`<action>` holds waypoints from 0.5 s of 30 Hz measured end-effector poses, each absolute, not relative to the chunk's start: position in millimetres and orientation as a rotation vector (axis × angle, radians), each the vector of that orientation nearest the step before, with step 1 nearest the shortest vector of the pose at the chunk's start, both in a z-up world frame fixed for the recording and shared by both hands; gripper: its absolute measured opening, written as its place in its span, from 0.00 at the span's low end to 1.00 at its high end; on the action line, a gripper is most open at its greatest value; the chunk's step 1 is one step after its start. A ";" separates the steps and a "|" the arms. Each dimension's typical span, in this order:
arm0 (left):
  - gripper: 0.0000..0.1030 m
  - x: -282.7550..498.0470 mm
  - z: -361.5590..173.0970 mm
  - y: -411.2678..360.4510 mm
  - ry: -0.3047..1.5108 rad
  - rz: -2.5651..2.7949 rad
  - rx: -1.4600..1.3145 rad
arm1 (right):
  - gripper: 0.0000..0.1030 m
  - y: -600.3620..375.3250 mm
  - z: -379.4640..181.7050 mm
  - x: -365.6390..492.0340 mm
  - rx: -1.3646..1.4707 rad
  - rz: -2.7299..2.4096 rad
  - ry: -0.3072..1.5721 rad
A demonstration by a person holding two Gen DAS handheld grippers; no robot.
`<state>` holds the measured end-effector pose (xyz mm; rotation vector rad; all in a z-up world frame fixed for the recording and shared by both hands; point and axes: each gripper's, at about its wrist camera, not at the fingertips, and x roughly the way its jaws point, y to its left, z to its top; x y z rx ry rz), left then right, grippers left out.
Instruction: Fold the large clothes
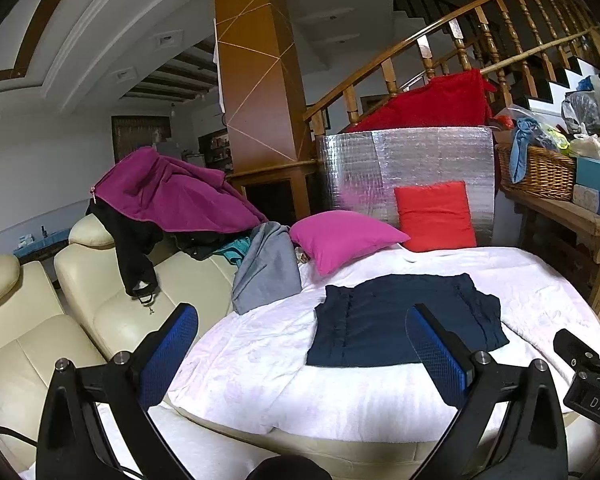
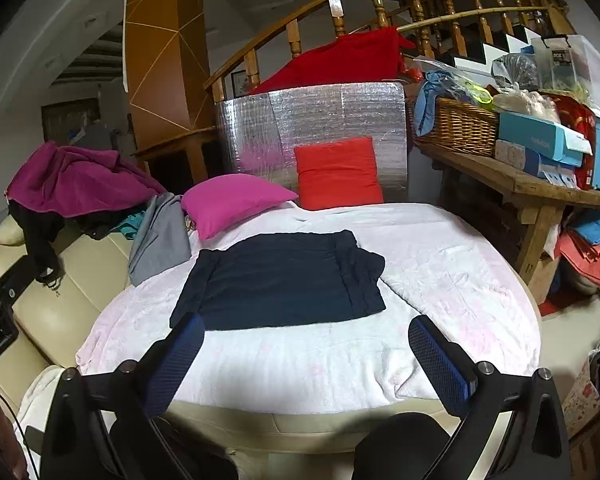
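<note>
Left wrist view, far left: cream leather sofa (image 1: pixel 60 320) w/ a crumpled magenta fleece garment (image 1: pixel 172 192) draped over its backrest at mid-left, a black garment (image 1: pixel 134 248) hanging below it. Just right of those, a grey folded cloth (image 1: pixel 266 266) slumps at the edge of the white-pink quilted blanket (image 1: pixel 260 360) covering the seat.

Lower centre: left gripper (image 1: pixel 300 352), blue-padded fingers spread wide, nothing btwn them, hovering above the blanket's near edge.

Centre-right: dark navy folded garment (image 1: pixel 400 320), lying flat on the blanket as a rough rectangle, right side bunched in loose pleats. Behind it, upper centre, a magenta square pillow (image 1: pixel 340 238) and a red square cushion (image 1: pixel 436 216) leaning on a silver foil panel (image 1: pixel 412 160). Far right: woven wicker basket (image 1: pixel 540 172) on a wooden side table (image 1: pixel 580 220).

Right wrist view: right gripper (image 2: pixel 306 354) in lower centre, fingers also parted & empty, just short of the navy garment's (image 2: pixel 280 280) near edge; not touching it.
</note>
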<state>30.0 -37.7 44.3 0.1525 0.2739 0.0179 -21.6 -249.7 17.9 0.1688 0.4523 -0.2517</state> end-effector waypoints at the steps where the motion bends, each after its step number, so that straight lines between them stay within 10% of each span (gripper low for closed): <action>1: 1.00 30.2 44.3 -37.6 0.273 0.018 0.153 | 1.00 -250.1 18.2 -21.3 0.170 -0.251 0.452; 15: 1.00 31.5 46.9 -32.4 0.269 0.031 0.144 | 1.00 -254.0 20.0 -18.0 0.176 -0.257 0.452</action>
